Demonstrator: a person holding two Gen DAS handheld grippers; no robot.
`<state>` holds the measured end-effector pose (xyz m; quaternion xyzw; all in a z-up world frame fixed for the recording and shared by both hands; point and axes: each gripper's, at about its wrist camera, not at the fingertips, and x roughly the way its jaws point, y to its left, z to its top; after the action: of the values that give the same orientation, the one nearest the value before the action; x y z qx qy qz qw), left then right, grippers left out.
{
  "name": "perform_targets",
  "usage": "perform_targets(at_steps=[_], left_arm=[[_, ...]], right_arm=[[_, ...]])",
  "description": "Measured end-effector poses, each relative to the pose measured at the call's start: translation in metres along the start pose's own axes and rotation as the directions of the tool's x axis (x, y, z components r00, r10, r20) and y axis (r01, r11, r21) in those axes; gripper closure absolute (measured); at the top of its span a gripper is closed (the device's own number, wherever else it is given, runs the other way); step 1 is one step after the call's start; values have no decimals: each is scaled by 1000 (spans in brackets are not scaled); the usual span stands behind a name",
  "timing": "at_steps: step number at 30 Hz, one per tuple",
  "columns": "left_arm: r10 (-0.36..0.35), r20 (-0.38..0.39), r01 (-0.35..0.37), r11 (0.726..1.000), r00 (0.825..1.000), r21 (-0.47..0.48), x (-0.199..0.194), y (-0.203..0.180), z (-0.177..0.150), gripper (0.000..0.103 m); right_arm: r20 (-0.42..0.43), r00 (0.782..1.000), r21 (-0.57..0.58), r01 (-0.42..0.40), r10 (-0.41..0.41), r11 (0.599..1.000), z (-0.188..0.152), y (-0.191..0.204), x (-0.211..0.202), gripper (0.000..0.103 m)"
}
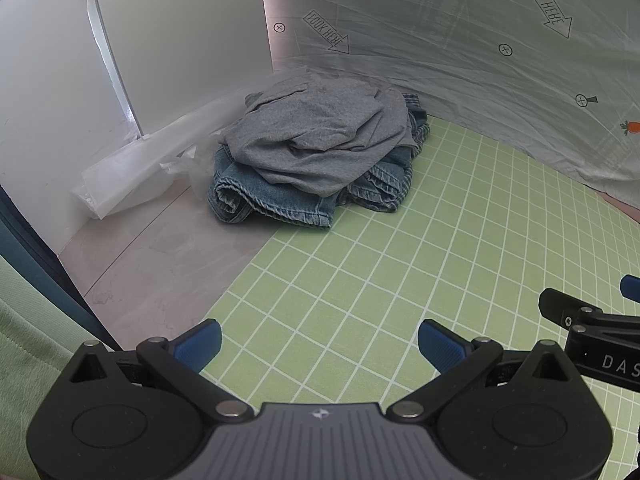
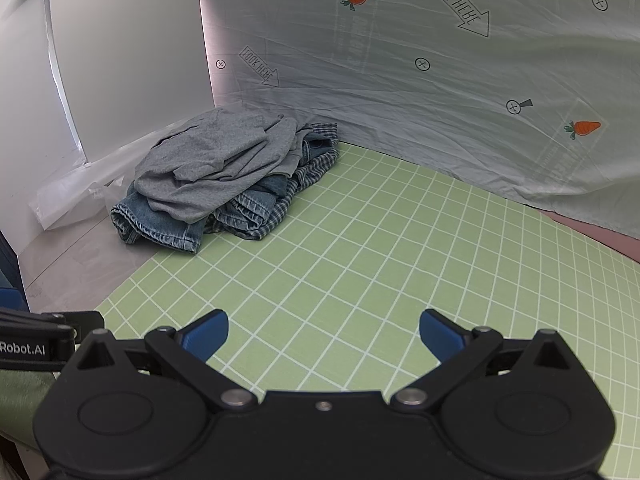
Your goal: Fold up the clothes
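A heap of clothes lies at the far left corner of the green grid mat (image 1: 400,248) (image 2: 380,248). On top is a crumpled grey shirt (image 1: 320,136) (image 2: 216,160), under it blue denim (image 1: 264,200) (image 2: 160,224) and a blue checked garment (image 1: 404,184) (image 2: 308,172). My left gripper (image 1: 318,344) is open over the mat's near edge, well short of the heap, with nothing between its blue fingertips. My right gripper (image 2: 324,334) is open too, over the mat, empty. In the left wrist view part of the right gripper's body shows at the right edge; its fingertips are cut off.
A white sheet printed with carrots and arrows (image 1: 480,60) (image 2: 400,80) hangs behind the mat. White panels (image 1: 180,40) and crumpled clear plastic (image 1: 132,176) (image 2: 76,192) stand left of the heap. Grey tabletop (image 1: 160,264) borders the mat's left side. A green sleeve (image 1: 24,340) shows at bottom left.
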<state>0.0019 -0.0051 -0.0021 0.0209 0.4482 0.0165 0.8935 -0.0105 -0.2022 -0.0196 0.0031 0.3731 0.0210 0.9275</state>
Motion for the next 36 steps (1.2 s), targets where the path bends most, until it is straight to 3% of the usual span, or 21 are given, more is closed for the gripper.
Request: perform_targets(at_steps=[27,36], left_arm=[[-9,-34,9,1000,999,5,14,2,3,0],[-9,-31,9,1000,999,-23,44,7,43,0]], right_arm=[[-23,1000,-12,-12,12,1000,3,4,13,0],[-43,999,-42,-19,17,999,30,9,51,0]])
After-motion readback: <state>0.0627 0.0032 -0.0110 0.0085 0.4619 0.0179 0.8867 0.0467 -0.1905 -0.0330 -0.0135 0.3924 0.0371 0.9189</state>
